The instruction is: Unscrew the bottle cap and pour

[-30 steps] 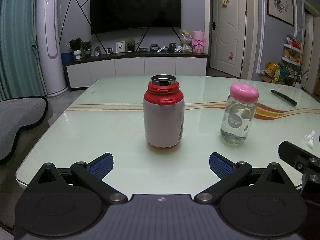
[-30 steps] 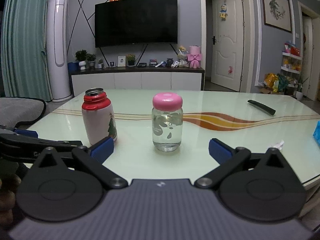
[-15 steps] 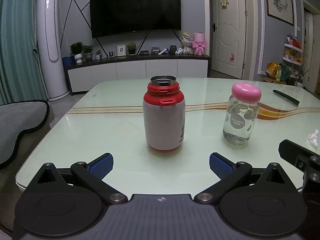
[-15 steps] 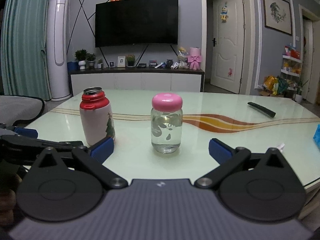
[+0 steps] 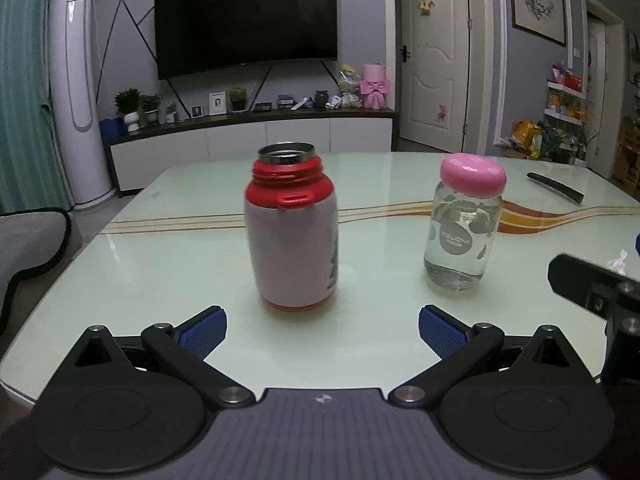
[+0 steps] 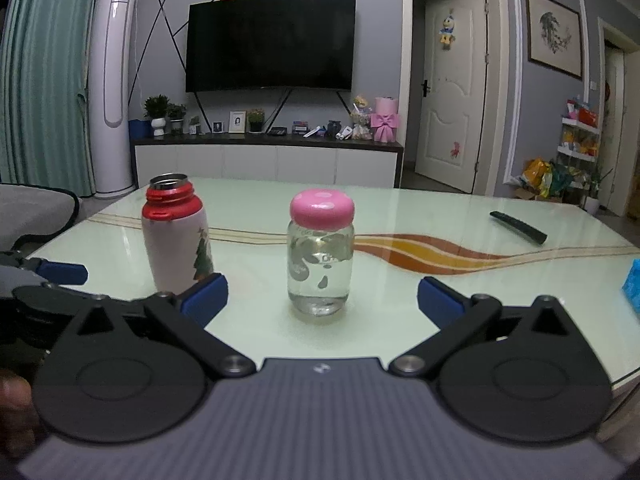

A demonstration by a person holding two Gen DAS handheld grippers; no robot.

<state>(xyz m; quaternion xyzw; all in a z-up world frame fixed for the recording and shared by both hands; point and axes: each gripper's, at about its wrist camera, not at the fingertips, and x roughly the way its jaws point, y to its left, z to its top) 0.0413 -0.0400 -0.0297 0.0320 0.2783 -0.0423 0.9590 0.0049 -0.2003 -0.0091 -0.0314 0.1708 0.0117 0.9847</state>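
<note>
A white flask with a red shoulder and an open steel mouth stands upright on the glass table, straight ahead of my open, empty left gripper. A clear glass bottle holding some water, shut by a pink cap, stands to its right. In the right wrist view the bottle and its pink cap stand straight ahead of my open, empty right gripper, with the flask to the left. Both grippers are short of their objects, touching nothing.
A black remote lies at the table's far right. A crumpled white scrap and a blue object sit near the right edge. The left gripper's fingers show at the right view's left. A grey sofa is left of the table.
Both grippers have moved a little closer to the table objects; the flask and bottle look slightly larger. Jaws stay open and the flask and bottle have not moved.
</note>
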